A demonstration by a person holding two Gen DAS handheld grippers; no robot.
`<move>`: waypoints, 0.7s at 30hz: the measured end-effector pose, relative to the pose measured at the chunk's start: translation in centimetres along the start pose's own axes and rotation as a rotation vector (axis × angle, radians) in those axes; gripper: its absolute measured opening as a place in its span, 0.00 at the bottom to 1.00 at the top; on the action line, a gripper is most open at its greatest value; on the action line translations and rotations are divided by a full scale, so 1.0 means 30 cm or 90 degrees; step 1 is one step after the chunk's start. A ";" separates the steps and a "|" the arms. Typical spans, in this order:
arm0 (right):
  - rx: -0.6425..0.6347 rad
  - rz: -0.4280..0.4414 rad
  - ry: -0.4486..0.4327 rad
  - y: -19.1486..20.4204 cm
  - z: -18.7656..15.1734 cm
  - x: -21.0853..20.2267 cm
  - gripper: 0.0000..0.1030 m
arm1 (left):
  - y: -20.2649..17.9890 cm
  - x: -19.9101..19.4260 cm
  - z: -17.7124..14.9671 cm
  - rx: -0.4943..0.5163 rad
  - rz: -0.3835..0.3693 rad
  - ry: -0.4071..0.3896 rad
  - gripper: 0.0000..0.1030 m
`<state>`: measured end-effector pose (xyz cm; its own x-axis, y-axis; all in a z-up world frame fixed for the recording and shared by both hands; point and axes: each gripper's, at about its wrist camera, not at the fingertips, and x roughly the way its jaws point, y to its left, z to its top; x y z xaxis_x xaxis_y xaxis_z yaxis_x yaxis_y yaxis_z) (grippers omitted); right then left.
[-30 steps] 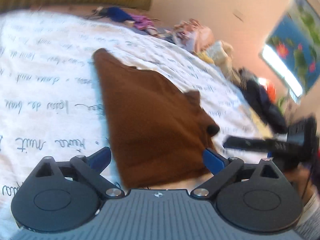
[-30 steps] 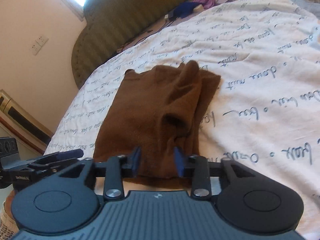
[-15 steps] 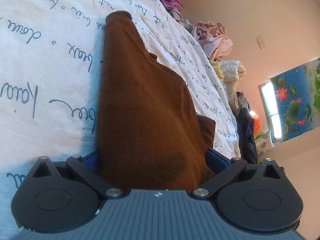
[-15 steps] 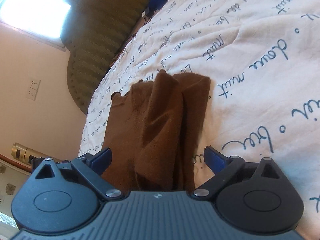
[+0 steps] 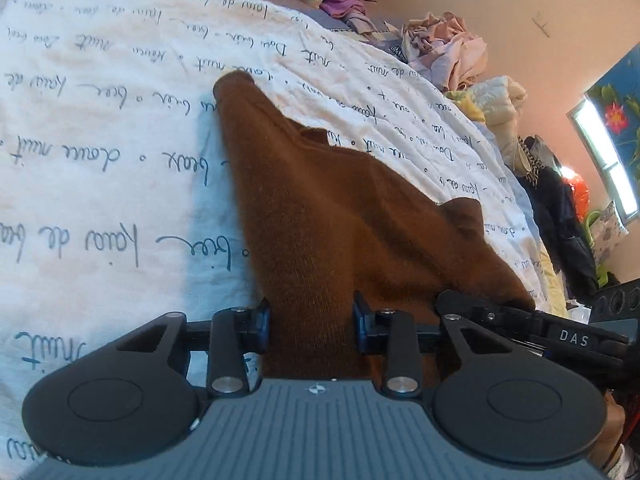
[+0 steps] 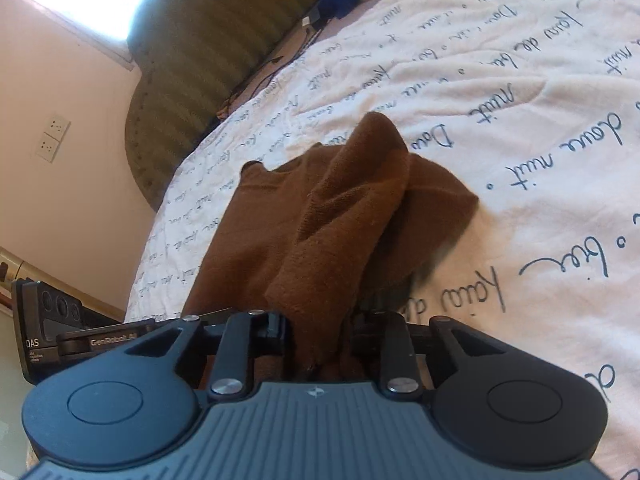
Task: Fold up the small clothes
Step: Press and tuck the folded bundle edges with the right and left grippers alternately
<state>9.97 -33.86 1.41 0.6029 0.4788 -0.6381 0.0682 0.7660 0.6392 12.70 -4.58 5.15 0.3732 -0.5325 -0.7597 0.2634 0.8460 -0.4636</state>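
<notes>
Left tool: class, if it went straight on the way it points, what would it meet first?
The brown garment: the left tool, its jaws just closing, already has its near edge between them. Beyond is probably the printed bedspread.

One brown garment [image 5: 344, 216], one script-printed bedsheet [image 5: 100, 152], two hand-held grippers [image 5: 310, 326]

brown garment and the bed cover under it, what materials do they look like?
Brown garment: soft knit, likely wool or fleece; matte, fuzzy nap, limp folds. Bed cover: woven cotton-like sheet, matte white, printed script, fine wrinkles. Fibre of both uncertain.
</notes>
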 end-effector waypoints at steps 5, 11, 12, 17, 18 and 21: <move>-0.018 0.017 0.008 0.066 -0.056 -0.053 0.23 | -0.005 -0.147 -0.068 0.020 0.016 -0.022 0.36; -0.021 0.030 0.036 0.068 -0.281 -0.051 0.23 | 0.044 -0.203 -0.267 0.037 0.046 -0.016 0.36; -0.041 0.016 0.039 0.075 -0.324 -0.047 0.23 | 0.057 -0.197 -0.308 0.039 0.057 -0.015 0.36; -0.085 -0.022 0.037 0.086 -0.407 -0.041 0.34 | 0.082 -0.238 -0.429 0.043 0.064 -0.057 0.41; -0.085 -0.029 0.036 0.091 -0.398 -0.049 0.39 | 0.079 -0.256 -0.428 0.043 0.072 -0.063 0.50; -0.131 -0.072 0.009 0.140 -0.399 -0.100 0.46 | 0.074 -0.340 -0.423 0.041 0.090 -0.089 0.60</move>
<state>-1.07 -26.95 0.87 0.5891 0.3893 -0.7081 -0.0297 0.8861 0.4625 -1.81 3.09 6.07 0.5287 -0.4112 -0.7426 0.2546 0.9114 -0.3234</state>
